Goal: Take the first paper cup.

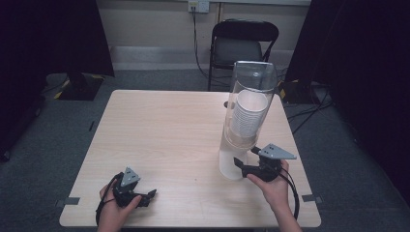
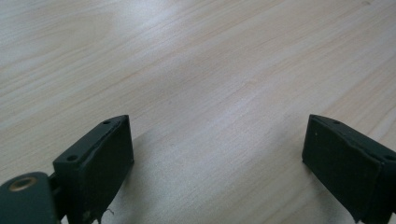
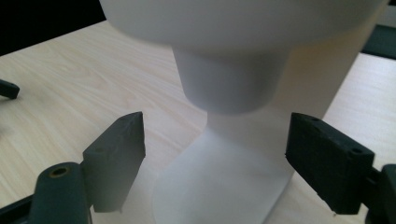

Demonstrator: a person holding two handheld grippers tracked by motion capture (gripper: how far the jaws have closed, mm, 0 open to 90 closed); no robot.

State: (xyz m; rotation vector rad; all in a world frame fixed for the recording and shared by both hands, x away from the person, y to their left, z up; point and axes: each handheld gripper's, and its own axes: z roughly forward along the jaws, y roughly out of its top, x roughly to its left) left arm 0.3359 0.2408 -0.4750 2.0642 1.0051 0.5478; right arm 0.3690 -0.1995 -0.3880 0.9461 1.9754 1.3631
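My right tool wide open at the white base of the cup dispenser, bottom cup just ahead between its jaws, my left tool wide open over bare worktop, near edge

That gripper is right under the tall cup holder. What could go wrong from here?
1. The dispenser is tall on a narrow white stand; a sideways tug from the right gripper might tip it.
2. The jaws stand open around the bottom cup; closing hard could crush it.
3. The left gripper rests far off, so nothing steadies the dispenser.
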